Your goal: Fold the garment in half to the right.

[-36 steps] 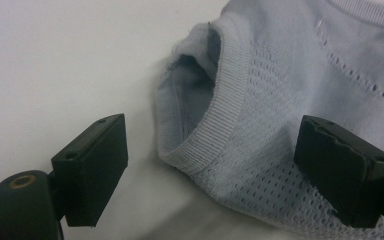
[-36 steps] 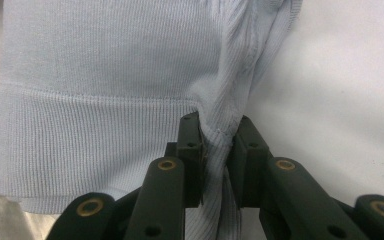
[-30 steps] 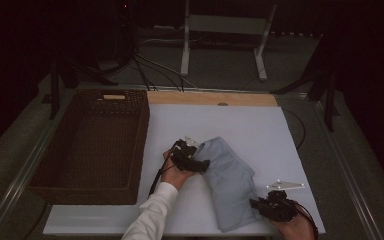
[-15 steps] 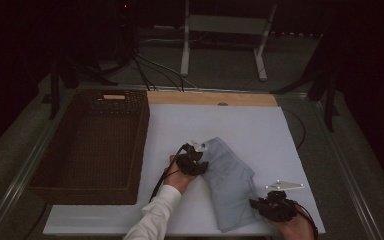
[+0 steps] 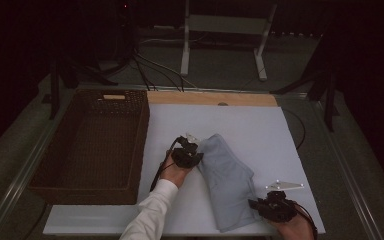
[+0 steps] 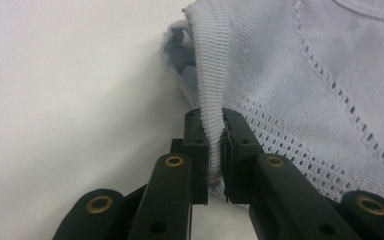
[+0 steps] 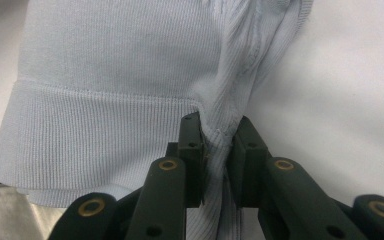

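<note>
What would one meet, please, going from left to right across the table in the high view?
wicker basket → left gripper, fingers shut on the near-left edge of the pale blue garment → that garment → right gripper, gripping the garment's near right corner.

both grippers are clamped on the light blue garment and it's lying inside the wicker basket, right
Not quite. Both the left gripper and right gripper are clamped on the light blue garment, but it lies on the white table, beside the wicker basket, as the high view shows.
</note>
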`<state>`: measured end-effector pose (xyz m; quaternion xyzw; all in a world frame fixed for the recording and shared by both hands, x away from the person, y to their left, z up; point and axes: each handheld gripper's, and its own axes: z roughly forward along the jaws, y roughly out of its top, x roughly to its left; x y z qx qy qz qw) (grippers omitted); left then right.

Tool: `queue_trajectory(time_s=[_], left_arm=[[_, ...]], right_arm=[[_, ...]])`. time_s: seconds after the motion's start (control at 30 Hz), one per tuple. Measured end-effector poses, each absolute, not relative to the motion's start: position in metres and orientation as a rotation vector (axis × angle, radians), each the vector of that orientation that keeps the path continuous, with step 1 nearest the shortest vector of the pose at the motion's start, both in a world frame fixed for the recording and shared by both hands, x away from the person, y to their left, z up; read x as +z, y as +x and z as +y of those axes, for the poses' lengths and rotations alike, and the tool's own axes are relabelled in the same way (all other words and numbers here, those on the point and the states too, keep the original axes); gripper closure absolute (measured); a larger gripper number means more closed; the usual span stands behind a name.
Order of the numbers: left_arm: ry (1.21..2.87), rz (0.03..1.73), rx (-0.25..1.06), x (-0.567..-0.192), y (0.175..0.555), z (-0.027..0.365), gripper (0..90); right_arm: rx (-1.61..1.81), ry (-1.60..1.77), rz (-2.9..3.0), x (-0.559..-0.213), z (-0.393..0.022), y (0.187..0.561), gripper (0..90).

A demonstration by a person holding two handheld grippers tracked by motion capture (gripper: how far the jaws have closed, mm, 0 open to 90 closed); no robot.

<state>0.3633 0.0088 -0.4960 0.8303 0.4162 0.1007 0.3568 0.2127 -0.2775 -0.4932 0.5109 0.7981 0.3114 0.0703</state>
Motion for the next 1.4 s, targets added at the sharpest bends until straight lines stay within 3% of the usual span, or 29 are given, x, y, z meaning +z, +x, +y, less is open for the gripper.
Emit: queue_trajectory(time_s=[1.4], left_arm=[[2.091,1.041,0.340,-0.453,0.381,0.011,83.5]], right_arm=[[1.230,1.718,2.356,-0.467,-0.260,0.216,79.9]])
